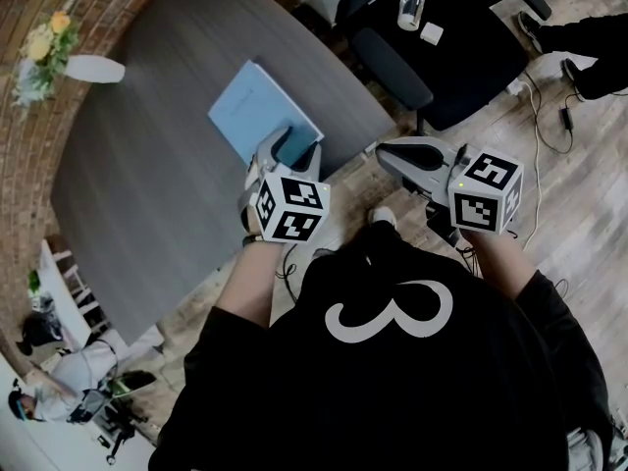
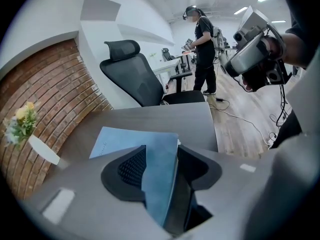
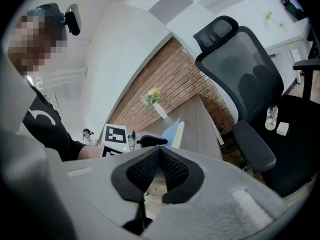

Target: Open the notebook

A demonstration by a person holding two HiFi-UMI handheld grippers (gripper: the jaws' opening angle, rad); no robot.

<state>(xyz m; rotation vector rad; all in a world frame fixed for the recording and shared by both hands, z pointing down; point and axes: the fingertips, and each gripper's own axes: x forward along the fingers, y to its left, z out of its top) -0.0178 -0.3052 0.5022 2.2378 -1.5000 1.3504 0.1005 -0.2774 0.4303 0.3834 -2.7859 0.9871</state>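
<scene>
Plainly, black shirt (image 1: 432,391) (white "3"), blue notebook (image 1: 257,106)

The cover of the notebook (image 1: 263,109) was seen as light blue paper or card, matt and smooth. The table (image 1: 147,184) under it was finished in dull grey with a faint grain and no shine. At the upper left of the head view, the wall (image 1: 27,145) was built of rough red brick, and the vase (image 1: 95,68) looked white and smooth. At the right, the floor (image 1: 589,214) was laid in pale wood planks. The chair (image 1: 461,57) was covered in black cloth, with a mesh back. The shells of the left gripper (image 2: 161,156) and the right gripper (image 3: 160,150) were moulded in matt grey plastic. Their pads (image 2: 132,166) were black and finely ribbed.
</scene>
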